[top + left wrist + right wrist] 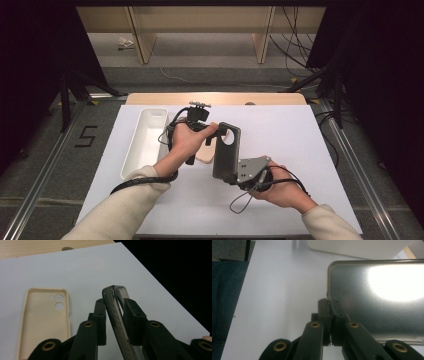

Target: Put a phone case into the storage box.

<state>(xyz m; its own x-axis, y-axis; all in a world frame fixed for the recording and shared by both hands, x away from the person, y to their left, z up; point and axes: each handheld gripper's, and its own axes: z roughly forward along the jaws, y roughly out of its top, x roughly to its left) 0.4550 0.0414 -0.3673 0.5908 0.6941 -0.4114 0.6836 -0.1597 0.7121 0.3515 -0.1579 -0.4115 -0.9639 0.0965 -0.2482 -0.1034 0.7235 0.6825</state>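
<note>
A dark grey phone (226,155) stands tilted above the white table sheet, held between both grippers. My right gripper (236,176) is shut on its lower corner; in the right gripper view the pads (324,312) pinch the edge of the glossy slab (382,302). My left gripper (218,131) reaches in from the left at the phone's upper edge. In the left gripper view the thin edge of the phone (117,322) runs between the jaws of my left gripper (115,307), with both pads against it. A beige phone case (206,156) lies hollow side up on the sheet (45,320), under the left hand.
A long white tray (147,140) lies at the left of the white sheet (300,150), its wall also in the right gripper view (362,247). A strip of bare wooden tabletop (215,98) runs along the far edge. Metal rails and dark floor flank the table.
</note>
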